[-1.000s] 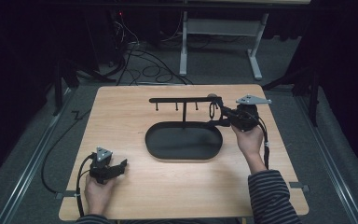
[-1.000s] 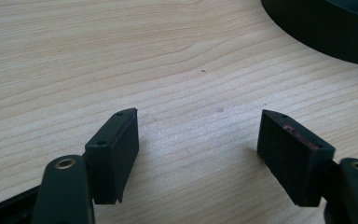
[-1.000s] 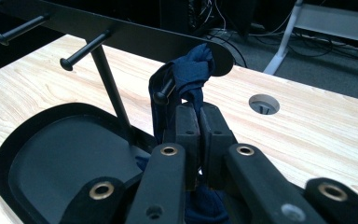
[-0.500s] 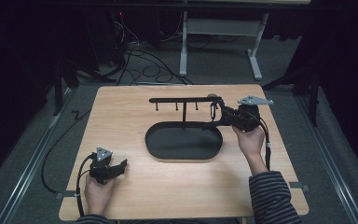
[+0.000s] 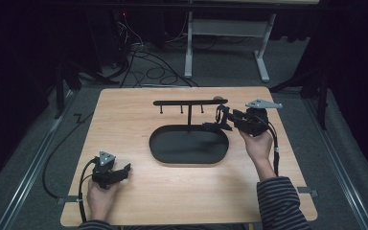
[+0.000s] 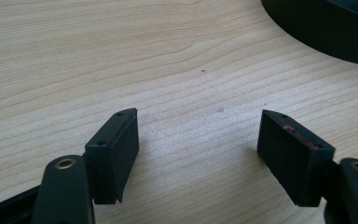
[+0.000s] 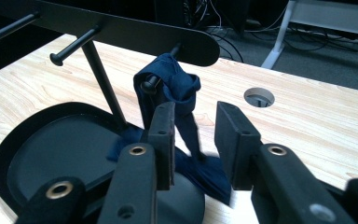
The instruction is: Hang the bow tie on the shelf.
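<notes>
Currently: dark blue cloth (image 7: 177,100) hangs on the rack's end peg; both grippers stand apart from it.

Nearest, the left gripper (image 5: 111,173) rests low on the wooden table (image 5: 124,129) at its near left, jaws spread wide over bare wood, nothing between them. Farther on, the right gripper (image 7: 193,140) sits by the right end of the black rack (image 5: 190,102); its jaws have just been opening and stand parted on either side of the cloth's hanging strip, pads not pressing it. The cloth's top loops over the end peg (image 7: 150,84); its lower end lies on the black oval tray (image 7: 37,158) at the rim.
</notes>
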Motion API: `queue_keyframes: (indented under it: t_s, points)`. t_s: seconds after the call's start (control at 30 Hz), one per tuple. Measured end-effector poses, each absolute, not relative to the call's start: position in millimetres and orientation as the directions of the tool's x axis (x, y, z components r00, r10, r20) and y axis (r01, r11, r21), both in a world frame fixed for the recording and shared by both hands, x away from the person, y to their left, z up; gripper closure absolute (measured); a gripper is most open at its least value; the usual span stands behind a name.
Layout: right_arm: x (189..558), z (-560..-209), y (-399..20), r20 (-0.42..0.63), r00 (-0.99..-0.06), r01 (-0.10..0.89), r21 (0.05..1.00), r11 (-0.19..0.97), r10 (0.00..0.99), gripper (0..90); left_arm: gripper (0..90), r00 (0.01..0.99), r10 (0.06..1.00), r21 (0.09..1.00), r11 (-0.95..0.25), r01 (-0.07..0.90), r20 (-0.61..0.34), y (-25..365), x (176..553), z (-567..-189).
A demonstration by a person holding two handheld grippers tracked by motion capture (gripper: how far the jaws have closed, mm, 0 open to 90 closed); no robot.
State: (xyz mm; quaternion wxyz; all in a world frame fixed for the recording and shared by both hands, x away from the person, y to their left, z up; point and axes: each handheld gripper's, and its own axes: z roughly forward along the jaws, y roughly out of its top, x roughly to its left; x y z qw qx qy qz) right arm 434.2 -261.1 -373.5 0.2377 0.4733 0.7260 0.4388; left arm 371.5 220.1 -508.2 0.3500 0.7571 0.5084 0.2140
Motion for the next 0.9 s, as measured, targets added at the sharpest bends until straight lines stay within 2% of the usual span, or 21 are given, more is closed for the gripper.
queue_keyframes:
  t_s: [0.2,0.43,0.9]
  points:
    - [429.0,-371.9,-264.5,0.065,-0.438,0.469,0.867,0.166,0.896,67.6,29.9,0.391,0.92,0.747,-0.239,0.62,-0.031,220.1,371.5,-508.1]
    - [416.8,-366.0,-275.6,0.08,-0.435,0.46,0.876,0.145,0.897,61.4,30.0,0.392,0.92,0.747,-0.24,0.62,-0.029,219.9,371.5,-508.1]
    - [392.4,-368.0,-293.4,0.093,-0.423,0.457,0.881,0.124,0.901,58.6,29.9,0.393,0.919,0.745,-0.247,0.62,-0.023,219.6,371.4,-508.0]
